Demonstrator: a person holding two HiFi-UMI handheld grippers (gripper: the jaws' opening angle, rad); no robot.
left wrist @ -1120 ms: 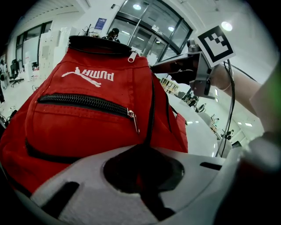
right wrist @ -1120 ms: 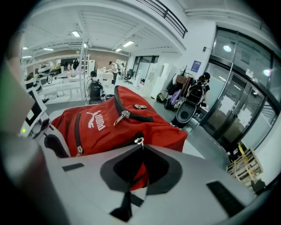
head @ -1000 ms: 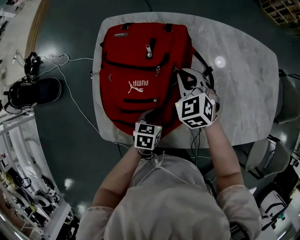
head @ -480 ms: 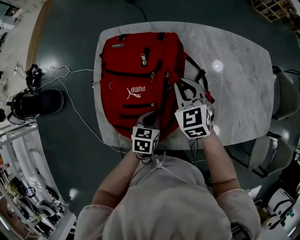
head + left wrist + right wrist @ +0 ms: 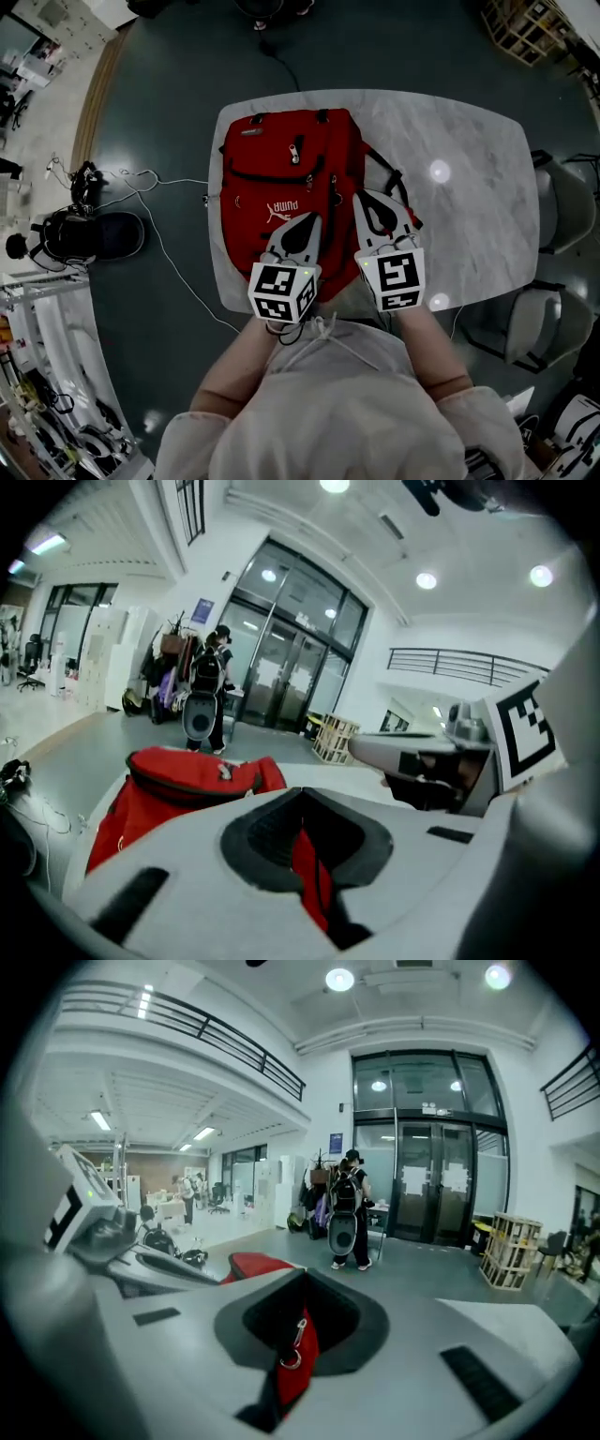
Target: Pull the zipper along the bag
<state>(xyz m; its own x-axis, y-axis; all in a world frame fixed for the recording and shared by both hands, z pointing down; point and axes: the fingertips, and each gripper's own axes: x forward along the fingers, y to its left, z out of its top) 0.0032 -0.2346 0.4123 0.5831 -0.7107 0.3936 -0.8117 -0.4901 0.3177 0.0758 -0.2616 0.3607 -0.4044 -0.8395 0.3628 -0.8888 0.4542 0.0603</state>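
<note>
Head view puts the bag point(image 5: 281, 169), a red backpack, flat on the left part of the desk point(image 5: 478, 178). Its long axis runs from the near edge to the far edge. The top with the carry handle points at the far edge, and the left side lies just beside the left edge. On the front stands the white word PUMA point(image 5: 279, 208) with the cat logo; from my side it reads upside down. A small label point(image 5: 255, 132) near the top is too small to read. A metal zipper pull point(image 5: 296, 150) lies on the upper front, along the long axis.

My left gripper point(image 5: 300, 794) is over the bag's near end. In the left gripper view its jaws are closed together on a fold of the red cloth. My right gripper point(image 5: 305, 1281) is at the bag's right side, toward the near edge. Its jaws are closed too, holding red cloth, and a ringed pull point(image 5: 291, 1354) hangs in the gap. Both grippers point to the far edge.

From the bag's right side open marble goes to the right edge; only black straps point(image 5: 389, 183) lie there, touching the bag. Past the right edge stands a chair point(image 5: 562, 202). Past the left edge a white cable point(image 5: 159, 225) lies on the dark floor. Far ahead, the right gripper view shows a person point(image 5: 347, 1208) before glass doors and a wooden crate point(image 5: 511, 1251).
</note>
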